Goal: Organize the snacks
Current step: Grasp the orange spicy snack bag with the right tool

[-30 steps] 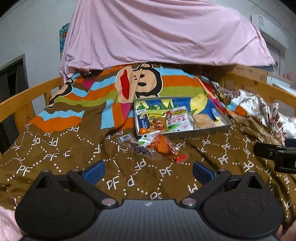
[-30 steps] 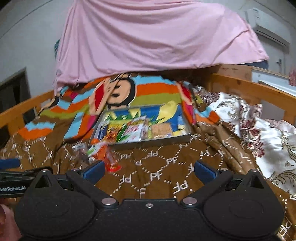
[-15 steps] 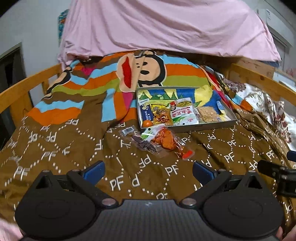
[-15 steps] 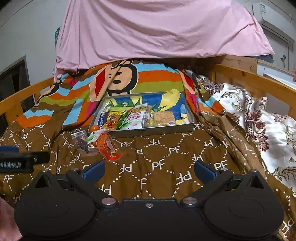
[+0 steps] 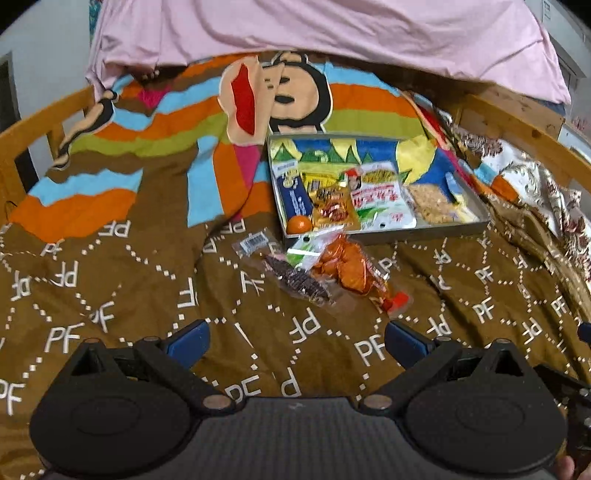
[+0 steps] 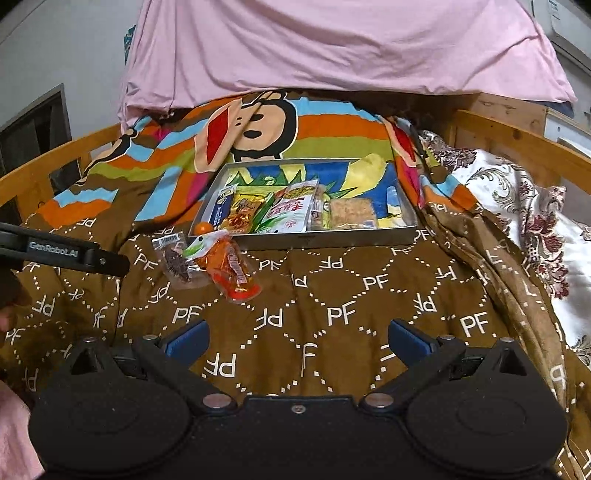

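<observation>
The left gripper [image 5: 293, 338] occupied the bottom of its own frame, its blue-padded fingers [image 5: 186, 341] spread wide apart and holding nothing, over a brown plush blanket [image 5: 147, 280] printed with white dotted diamonds and "PF" letters. The right gripper [image 6: 297, 338] sat likewise at the bottom of its frame, fingers [image 6: 408, 339] parted and empty.

A shallow rectangular metal tray [image 5: 417, 232] lay on the bed, centre right in the left view and centre in the right view [image 6: 325, 238], its floor painted in blue, yellow and green. Inside it, along the near wall, were a blue carton [image 5: 295, 197], a small round orange fruit [image 5: 298, 224] in the near left corner, a glossy yellow-red packet [image 5: 334, 210], a white crinkled pouch with red lettering [image 5: 380, 205] and a clear-wrapped beige cracker block [image 5: 430, 206].

Just outside the tray's near left corner, on the blanket, lay a clear film bag of orange pieces [image 5: 347, 267] with a green-white header, touching the tray wall. Beside it on the left lay a flat transparent packet holding a dark strip [image 5: 295, 282], with a barcode label at its far end. In the right view both appeared at centre left [image 6: 225, 266] [image 6: 176, 264].

A pink sheet [image 5: 314, 33] draped across the top of the frame. Wooden rails [image 6: 517, 142] bordered the bed. The blanket's upper part carried a cartoon monkey face [image 5: 291, 99] on coloured stripes.
</observation>
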`<state>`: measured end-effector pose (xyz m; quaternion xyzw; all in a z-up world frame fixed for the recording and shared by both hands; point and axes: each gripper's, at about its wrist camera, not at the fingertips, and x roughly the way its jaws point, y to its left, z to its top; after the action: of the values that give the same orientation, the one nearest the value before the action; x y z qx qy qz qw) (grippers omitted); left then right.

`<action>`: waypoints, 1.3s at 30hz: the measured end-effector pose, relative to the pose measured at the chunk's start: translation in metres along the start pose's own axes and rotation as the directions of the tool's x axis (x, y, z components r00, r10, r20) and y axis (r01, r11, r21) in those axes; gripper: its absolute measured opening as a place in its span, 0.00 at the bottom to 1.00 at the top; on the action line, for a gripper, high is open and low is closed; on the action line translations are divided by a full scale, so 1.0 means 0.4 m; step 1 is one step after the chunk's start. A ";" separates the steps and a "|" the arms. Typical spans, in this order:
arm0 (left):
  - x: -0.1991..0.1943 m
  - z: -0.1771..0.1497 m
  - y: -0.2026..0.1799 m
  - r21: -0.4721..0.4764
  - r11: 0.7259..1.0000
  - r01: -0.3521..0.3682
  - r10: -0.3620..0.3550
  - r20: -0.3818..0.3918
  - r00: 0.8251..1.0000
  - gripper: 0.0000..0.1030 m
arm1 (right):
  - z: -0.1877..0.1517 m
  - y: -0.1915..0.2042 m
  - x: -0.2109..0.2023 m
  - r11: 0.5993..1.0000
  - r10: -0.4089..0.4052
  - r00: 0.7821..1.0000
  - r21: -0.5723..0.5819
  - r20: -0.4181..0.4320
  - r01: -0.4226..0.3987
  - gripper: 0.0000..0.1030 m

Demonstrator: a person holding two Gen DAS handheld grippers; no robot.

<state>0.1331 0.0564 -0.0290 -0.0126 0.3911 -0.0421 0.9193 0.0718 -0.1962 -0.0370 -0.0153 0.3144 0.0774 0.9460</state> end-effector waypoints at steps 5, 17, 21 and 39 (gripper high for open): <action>0.044 0.015 0.003 0.062 0.998 0.011 -0.009 -0.022 1.000 0.99 | 0.027 -0.001 0.063 0.999 0.016 1.000 -0.028 -0.026 -0.016 0.99; 0.184 0.080 0.052 0.120 0.991 -0.053 0.055 -0.008 0.998 0.99 | 0.117 0.085 0.325 0.942 0.131 0.991 -0.308 -0.017 -0.130 0.99; 0.228 0.092 0.093 0.065 0.997 -0.050 0.053 -0.047 0.998 0.99 | 0.116 0.101 0.399 0.925 0.169 0.984 -0.335 -0.053 -0.177 0.99; 0.280 0.082 0.117 -0.004 0.998 -0.056 0.055 -0.095 0.994 0.99 | 0.129 0.155 0.543 0.919 0.215 0.974 -0.322 -0.072 -0.227 0.95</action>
<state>0.2373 0.0930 -0.0894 -0.0029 0.4348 -0.0158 0.9004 0.2642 -0.1014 -0.1241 -0.1384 0.3133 0.2346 0.9097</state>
